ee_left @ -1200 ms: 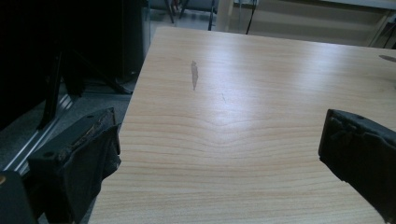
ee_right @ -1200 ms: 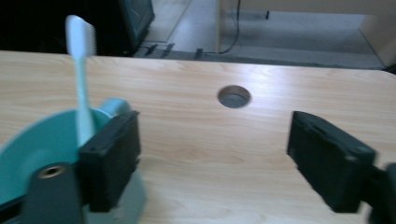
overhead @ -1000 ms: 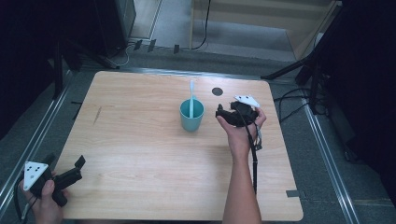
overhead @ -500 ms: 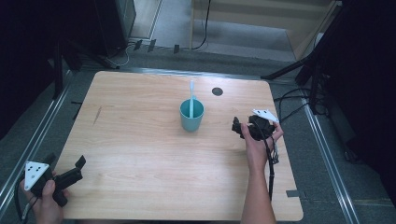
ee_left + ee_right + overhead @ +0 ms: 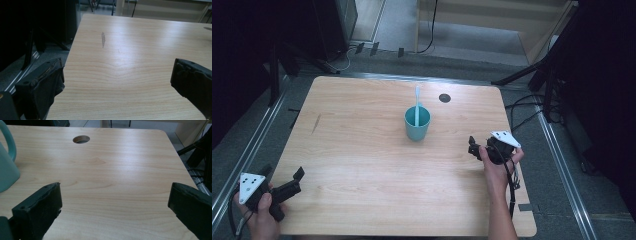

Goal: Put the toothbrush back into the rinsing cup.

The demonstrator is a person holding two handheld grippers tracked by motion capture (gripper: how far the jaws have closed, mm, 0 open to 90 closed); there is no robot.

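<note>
A teal cup (image 5: 417, 125) stands upright near the middle of the wooden table (image 5: 362, 150), with a pale blue slim utensil (image 5: 416, 99) standing in it. My right gripper (image 5: 472, 148) is open and holds nothing, to the right of the cup and a bit nearer the front, well apart from it. In the right gripper view the cup (image 5: 7, 167) with its handle sits at the left edge, beyond the open right gripper (image 5: 115, 205). My left gripper (image 5: 282, 174) hovers open over the front left corner; the left gripper (image 5: 117, 85) has bare wood ahead.
A round cable hole (image 5: 444, 98) lies behind and right of the cup, also seen as the hole (image 5: 81, 139). A dark scratch (image 5: 103, 39) marks the left side. Metal rails (image 5: 562, 165), cables and dark stands surround the table edges.
My right gripper has drawn back from beside the cup to the right and toward the front edge. The left gripper has stayed put.
</note>
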